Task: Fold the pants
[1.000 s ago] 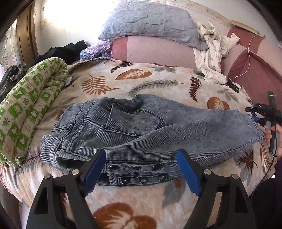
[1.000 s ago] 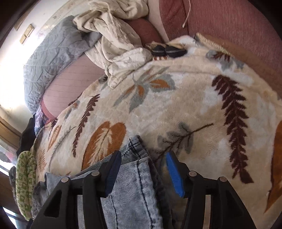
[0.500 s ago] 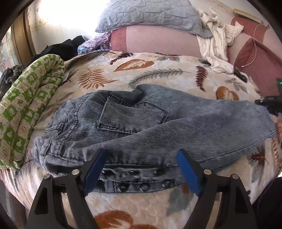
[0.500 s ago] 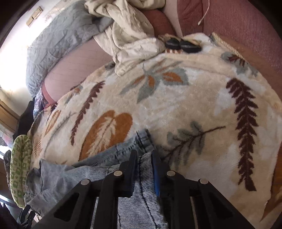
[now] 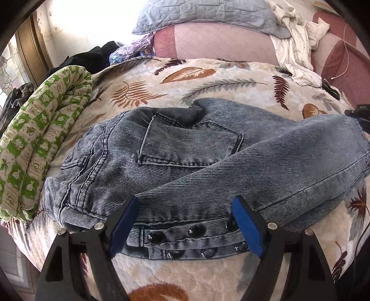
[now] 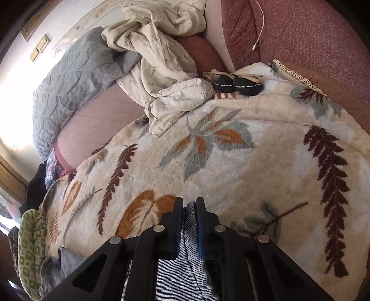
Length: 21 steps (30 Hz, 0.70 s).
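Observation:
Grey-blue denim pants point(image 5: 185, 166) lie across the leaf-print blanket point(image 5: 208, 76), waist to the left, legs running right, a buttoned band along the near edge. My left gripper point(image 5: 185, 222) is open, its blue pads either side of the buttoned band, just above the fabric. My right gripper point(image 6: 189, 208) is shut on the pants' leg hem point(image 6: 190, 222) and holds it raised over the blanket point(image 6: 231, 162). The right gripper's body shows at the right edge of the left wrist view point(image 5: 360, 111), by the leg end.
A rolled green-patterned quilt point(image 5: 39, 143) lies along the bed's left side. Grey pillow point(image 5: 208, 14), pink bolster point(image 5: 219, 41) and a crumpled cream cloth point(image 6: 161, 64) sit at the head. Two black items point(image 6: 238, 84) lie near the red headboard.
My right gripper closed on the leg hem and lifted it off the blanket. My left gripper moved closer to the buttoned band, still open.

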Each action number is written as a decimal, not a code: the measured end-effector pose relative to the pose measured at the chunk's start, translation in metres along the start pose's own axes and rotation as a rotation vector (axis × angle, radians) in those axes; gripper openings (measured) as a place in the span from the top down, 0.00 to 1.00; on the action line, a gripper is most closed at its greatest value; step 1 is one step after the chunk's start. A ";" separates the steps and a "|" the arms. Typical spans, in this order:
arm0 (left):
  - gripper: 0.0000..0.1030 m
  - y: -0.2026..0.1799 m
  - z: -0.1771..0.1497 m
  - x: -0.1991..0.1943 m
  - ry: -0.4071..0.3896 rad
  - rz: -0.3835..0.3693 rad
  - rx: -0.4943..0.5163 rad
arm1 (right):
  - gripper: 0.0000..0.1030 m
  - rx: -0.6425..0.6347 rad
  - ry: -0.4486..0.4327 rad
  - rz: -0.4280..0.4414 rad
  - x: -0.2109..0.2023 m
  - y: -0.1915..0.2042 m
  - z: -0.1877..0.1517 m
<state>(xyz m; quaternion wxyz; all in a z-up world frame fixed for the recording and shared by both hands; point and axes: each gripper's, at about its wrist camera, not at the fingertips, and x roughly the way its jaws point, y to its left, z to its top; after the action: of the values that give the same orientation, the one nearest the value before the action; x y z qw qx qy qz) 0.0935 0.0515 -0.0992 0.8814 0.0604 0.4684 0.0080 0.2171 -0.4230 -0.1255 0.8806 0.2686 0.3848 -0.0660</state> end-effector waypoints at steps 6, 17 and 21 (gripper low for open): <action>0.18 -0.007 -0.004 0.004 0.005 0.028 0.041 | 0.85 -0.022 0.092 -0.066 0.019 -0.004 -0.007; 0.17 -0.008 -0.012 -0.003 -0.009 -0.004 0.029 | 0.66 -0.123 0.067 0.013 -0.044 0.020 -0.039; 0.17 -0.016 -0.013 -0.008 -0.013 -0.039 0.048 | 0.66 -0.226 0.123 0.037 -0.045 0.046 -0.069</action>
<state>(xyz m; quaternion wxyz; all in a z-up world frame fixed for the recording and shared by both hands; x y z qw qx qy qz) 0.0775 0.0365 -0.1017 0.8827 0.0725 0.4638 -0.0211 0.1563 -0.3521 -0.1131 0.8811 0.1782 0.4380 0.0106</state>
